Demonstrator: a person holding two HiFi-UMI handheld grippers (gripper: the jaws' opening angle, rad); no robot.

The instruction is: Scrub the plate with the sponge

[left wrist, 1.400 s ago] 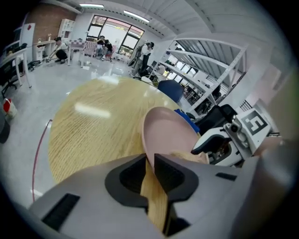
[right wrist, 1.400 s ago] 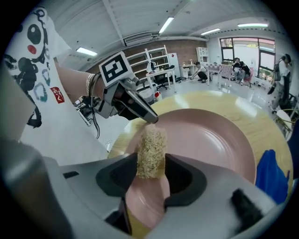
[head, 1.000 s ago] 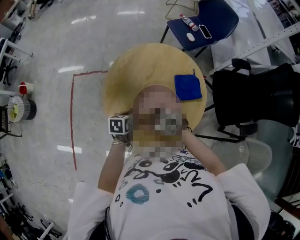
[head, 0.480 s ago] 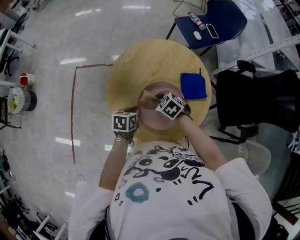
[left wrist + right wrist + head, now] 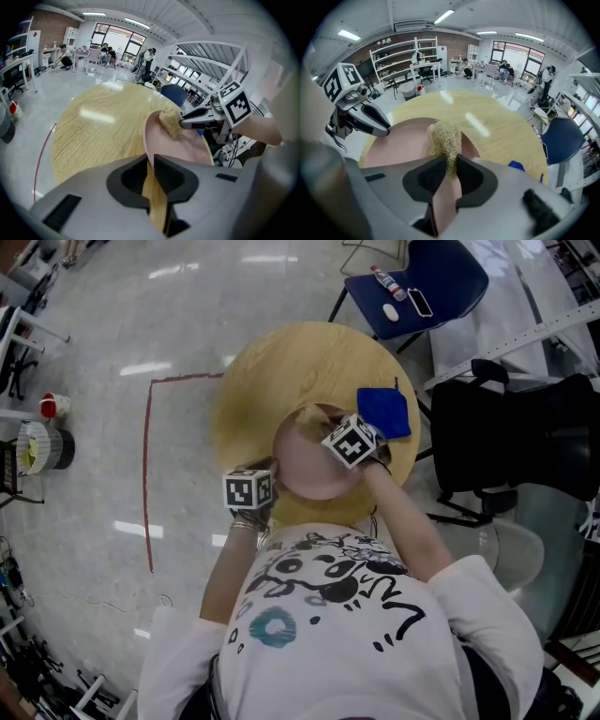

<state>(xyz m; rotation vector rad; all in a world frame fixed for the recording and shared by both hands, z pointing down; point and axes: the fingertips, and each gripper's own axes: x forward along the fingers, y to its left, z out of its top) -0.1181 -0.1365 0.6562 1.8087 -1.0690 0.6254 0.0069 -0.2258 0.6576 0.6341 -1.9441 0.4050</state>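
A pink plate (image 5: 305,465) is over the near part of the round wooden table (image 5: 281,371). My left gripper (image 5: 272,474) is shut on its near-left rim; in the left gripper view the rim runs between the jaws of the left gripper (image 5: 150,168) and the plate (image 5: 185,145) spreads beyond. My right gripper (image 5: 321,426) is shut on a tan fibrous sponge (image 5: 314,415), which touches the plate near its far rim. In the right gripper view the sponge (image 5: 443,138) sticks out of the right gripper (image 5: 449,165) against the plate (image 5: 401,140). The sponge (image 5: 171,123) also shows from the left.
A folded blue cloth (image 5: 384,412) lies on the table just right of the plate, next to the right gripper. A blue chair (image 5: 417,282) with small items stands behind the table, and a black chair (image 5: 511,432) is to the right. Red tape marks the floor at left.
The right gripper and the sponge have shifted across the plate toward its far right rim, closer to the blue cloth. The left gripper has stayed on the plate's rim.
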